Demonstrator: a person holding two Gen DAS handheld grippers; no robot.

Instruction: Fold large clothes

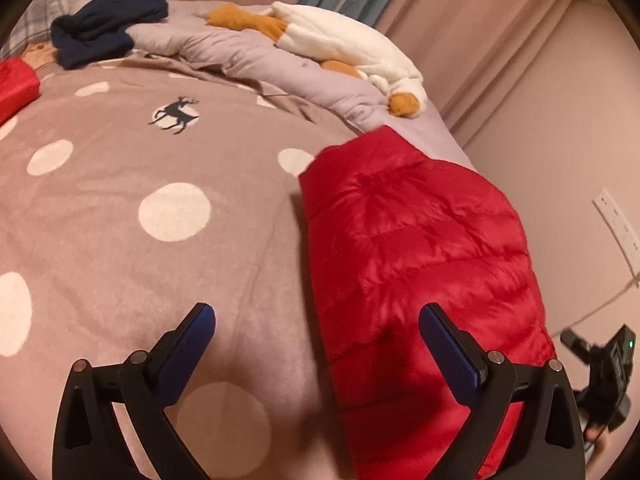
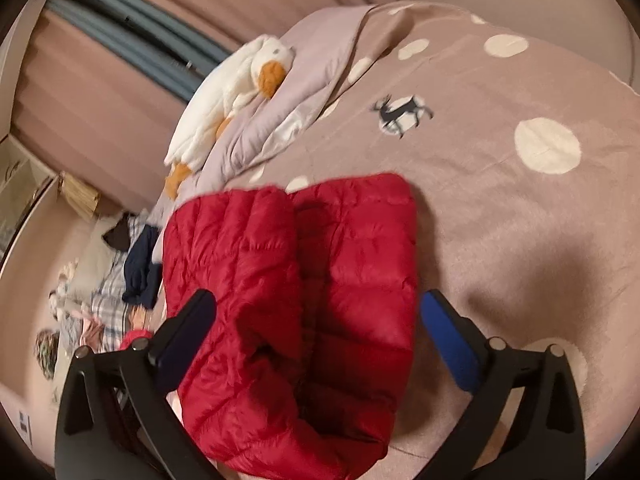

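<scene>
A red quilted down jacket point(image 1: 420, 248) lies folded on the pink polka-dot bed cover point(image 1: 120, 208), near the bed's edge. My left gripper point(image 1: 316, 320) is open and empty, held above the jacket's left edge. In the right wrist view the jacket point(image 2: 288, 300) shows as a folded bundle with two layers side by side. My right gripper point(image 2: 318, 304) is open and empty, straddling the jacket from above. I cannot tell whether either gripper touches the fabric.
A rumpled lilac duvet point(image 1: 248, 52) with a white and orange plush toy point(image 1: 340, 44) lies at the far side. A navy garment point(image 1: 100, 28) and another red item point(image 1: 16, 84) lie far left. A wall with a socket point(image 1: 616, 224) is to the right.
</scene>
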